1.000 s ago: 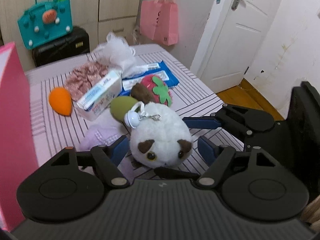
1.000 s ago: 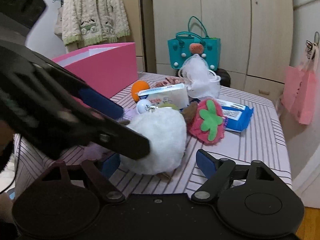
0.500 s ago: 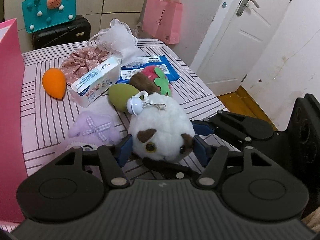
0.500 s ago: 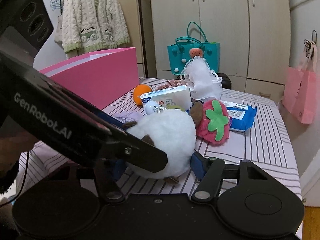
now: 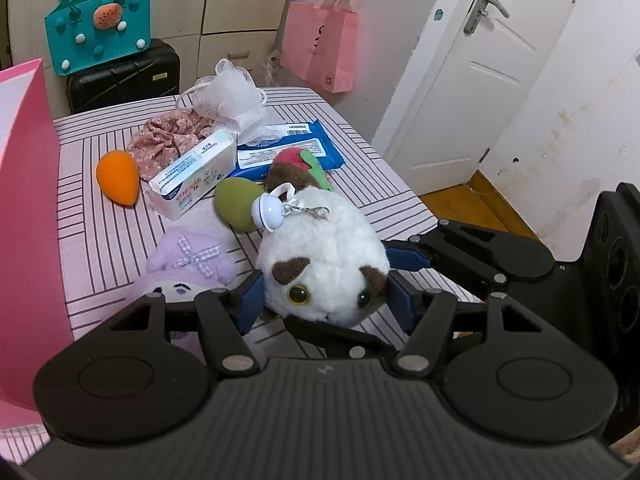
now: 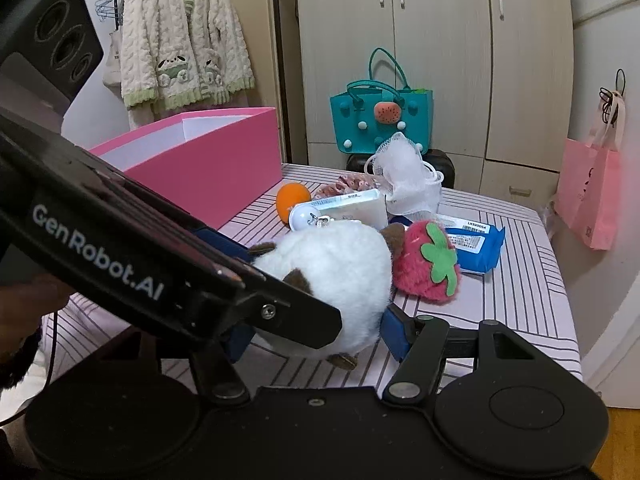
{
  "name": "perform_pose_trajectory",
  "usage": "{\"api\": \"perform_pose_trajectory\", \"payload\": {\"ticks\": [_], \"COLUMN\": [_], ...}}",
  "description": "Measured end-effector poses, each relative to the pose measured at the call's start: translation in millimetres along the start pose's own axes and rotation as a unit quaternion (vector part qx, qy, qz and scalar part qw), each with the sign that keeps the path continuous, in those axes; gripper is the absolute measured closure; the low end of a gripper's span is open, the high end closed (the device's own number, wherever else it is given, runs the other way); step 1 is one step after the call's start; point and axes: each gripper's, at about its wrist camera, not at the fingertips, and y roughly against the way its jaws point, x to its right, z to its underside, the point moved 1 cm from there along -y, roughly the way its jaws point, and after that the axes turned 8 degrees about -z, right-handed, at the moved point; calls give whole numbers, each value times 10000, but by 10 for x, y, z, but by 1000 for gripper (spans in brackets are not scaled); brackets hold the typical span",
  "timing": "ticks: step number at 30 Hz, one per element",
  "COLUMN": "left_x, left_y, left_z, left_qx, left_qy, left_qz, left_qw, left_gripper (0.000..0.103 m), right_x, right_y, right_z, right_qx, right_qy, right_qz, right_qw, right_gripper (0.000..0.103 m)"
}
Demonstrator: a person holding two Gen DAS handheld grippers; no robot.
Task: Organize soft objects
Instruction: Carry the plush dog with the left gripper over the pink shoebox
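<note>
A white plush animal (image 5: 324, 256) with brown ears and a keychain bell lies on the striped table. My left gripper (image 5: 326, 300) is shut on its head, blue pads pressing both sides. My right gripper (image 6: 320, 336) is shut on the same plush (image 6: 340, 276) from the other side; its left finger is hidden behind the left gripper's body. A strawberry plush (image 6: 428, 266), a purple plush (image 5: 192, 260), a green sponge (image 5: 236, 204) and an orange sponge (image 5: 118, 176) lie nearby. A pink box (image 6: 208, 168) stands at the table's left.
A tissue box (image 5: 192, 172), blue wipes pack (image 5: 288, 152), floral scrunchie (image 5: 168, 140) and white bath puff (image 5: 228, 96) lie at the back of the table (image 5: 92, 240). A teal bag on a black suitcase, a pink paper bag and a door stand beyond.
Both grippers have closed from wide open onto the white plush, and the left camera has pulled up and back slightly.
</note>
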Motion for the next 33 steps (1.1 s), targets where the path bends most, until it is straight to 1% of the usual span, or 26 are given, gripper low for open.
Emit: {"api": "perform_pose_trajectory", "payload": {"ticks": [8, 14, 18, 23, 27, 30, 33], "left_x": [4, 33, -9, -130, -274, -402, -571], "left_y": [282, 600, 798, 1057, 1257, 1446, 1615], "left_z": [-57, -76, -97, -109, -118, -128, -134], "left_qx": [-127, -186, -187, -227, -240, -112, 57], "left_qy": [-69, -137, -50, 83, 224, 306, 435], "left_qz": [79, 99, 90, 29, -35, -154, -270], "left_qw": [9999, 9997, 9998, 9997, 9995, 9994, 9987], "left_gripper": [40, 40, 40, 40, 40, 41, 40], "right_x": [-208, -354, -478, -724, -917, -1057, -1199], "right_y": [122, 304, 399, 489, 498, 484, 442], "right_z": [-181, -351, -499, -649, -802, -942, -1092], "right_qx": [-240, -433, -553, -544, -585, -596, -504], "right_qy": [165, 146, 159, 533, 804, 1015, 1231], "right_qz": [100, 3, -108, -152, -300, -440, -564], "right_qw": [9995, 9990, 9983, 9970, 9946, 9921, 9895], "right_gripper": [34, 34, 34, 34, 34, 34, 34]}}
